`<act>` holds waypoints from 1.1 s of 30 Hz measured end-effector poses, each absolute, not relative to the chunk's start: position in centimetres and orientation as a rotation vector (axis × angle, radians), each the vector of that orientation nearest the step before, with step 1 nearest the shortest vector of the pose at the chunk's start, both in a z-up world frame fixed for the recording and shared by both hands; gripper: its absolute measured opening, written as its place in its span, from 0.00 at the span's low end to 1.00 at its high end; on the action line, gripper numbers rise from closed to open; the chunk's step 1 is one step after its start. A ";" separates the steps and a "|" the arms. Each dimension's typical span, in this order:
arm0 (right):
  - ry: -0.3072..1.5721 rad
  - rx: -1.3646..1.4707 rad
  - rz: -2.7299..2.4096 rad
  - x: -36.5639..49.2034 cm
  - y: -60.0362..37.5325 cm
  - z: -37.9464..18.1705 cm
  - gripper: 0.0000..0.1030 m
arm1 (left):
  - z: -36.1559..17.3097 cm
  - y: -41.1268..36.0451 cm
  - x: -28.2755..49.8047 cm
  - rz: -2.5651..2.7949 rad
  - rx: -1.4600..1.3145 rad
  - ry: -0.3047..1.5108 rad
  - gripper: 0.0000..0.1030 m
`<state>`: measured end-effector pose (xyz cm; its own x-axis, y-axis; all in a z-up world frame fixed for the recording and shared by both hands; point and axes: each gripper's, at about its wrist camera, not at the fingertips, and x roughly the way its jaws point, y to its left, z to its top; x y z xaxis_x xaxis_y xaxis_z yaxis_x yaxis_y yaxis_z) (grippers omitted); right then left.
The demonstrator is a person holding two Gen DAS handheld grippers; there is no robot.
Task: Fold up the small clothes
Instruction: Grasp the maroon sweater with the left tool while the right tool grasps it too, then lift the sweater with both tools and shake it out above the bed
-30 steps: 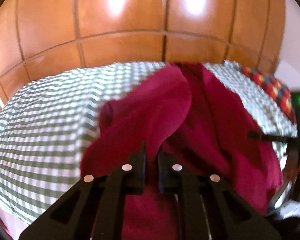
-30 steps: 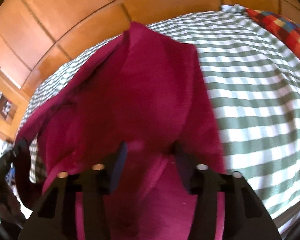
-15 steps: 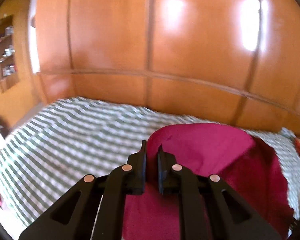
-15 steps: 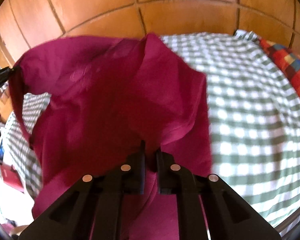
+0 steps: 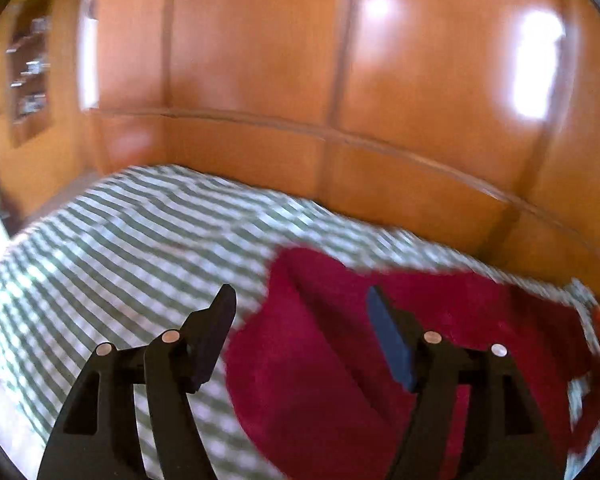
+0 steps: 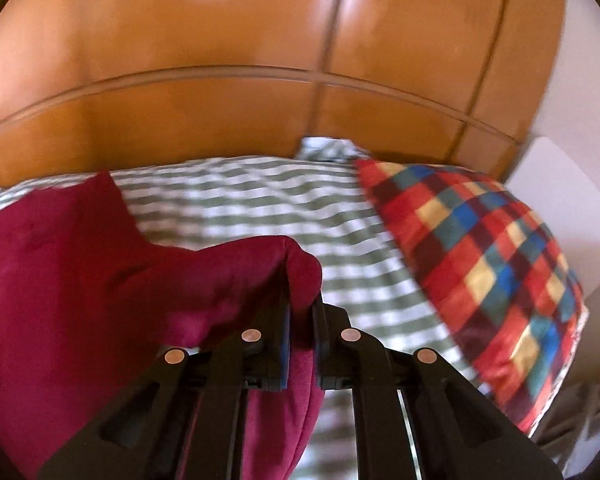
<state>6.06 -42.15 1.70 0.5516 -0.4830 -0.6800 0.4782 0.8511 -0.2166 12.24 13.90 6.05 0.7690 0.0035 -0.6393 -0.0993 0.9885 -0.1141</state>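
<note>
A dark red garment [image 5: 340,344] lies spread on the green-and-white checked bed [image 5: 120,248]. My left gripper [image 5: 300,300] is open and empty, its fingers wide apart just above the garment's left part. In the right wrist view the same garment [image 6: 60,264] lies to the left, and my right gripper [image 6: 300,304] is shut on a bunched edge of it, which bulges over the fingertips.
A multicoloured checked pillow [image 6: 480,256] lies at the bed's right end. Orange wooden panelling [image 5: 340,100] runs behind the bed. A white wall [image 6: 560,208] is at the far right. Shelves [image 5: 28,72] show on the far left.
My left gripper has opened and let go of the garment, which has dropped onto the bed. My right gripper stays shut on the cloth and has swung right, toward the pillow.
</note>
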 end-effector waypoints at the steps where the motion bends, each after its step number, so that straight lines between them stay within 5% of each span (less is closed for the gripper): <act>1: 0.817 0.007 -0.587 6.7 -43.1 1.5 0.13 | 5.0 13.2 10.4 -0.020 -0.143 0.720 0.66; 3: 0.836 0.027 -0.626 7.4 -44.4 1.0 0.51 | 3.7 12.1 8.1 -0.101 -0.151 0.763 0.65; 5: 0.793 0.066 -0.628 6.6 -44.6 1.4 0.71 | 1.4 10.9 5.3 -0.173 -0.158 0.828 0.65; 10: 0.795 0.104 -0.489 3.5 -41.3 1.3 0.71 | -2.6 9.6 1.6 -0.255 -0.269 0.951 0.57; 16: 1.021 0.218 -0.036 -3.7 -34.3 -2.2 0.71 | -4.1 7.9 1.0 -0.300 -0.376 0.966 0.52; 18: 1.115 0.242 0.040 -6.2 -32.3 -4.0 0.58 | -4.3 7.1 1.5 -0.301 -0.368 0.966 0.43; 21: 1.183 0.229 0.064 -8.1 -30.4 -5.7 0.35 | -4.1 6.3 2.2 -0.277 -0.316 0.969 0.17; 24: 1.190 0.199 0.118 -8.4 -28.5 -5.9 0.12 | -2.9 6.1 2.6 -0.282 -0.270 0.951 0.10; 33: 0.902 0.209 0.222 -7.7 -29.3 5.2 0.09 | 7.5 9.8 2.4 -0.408 -0.312 0.845 0.02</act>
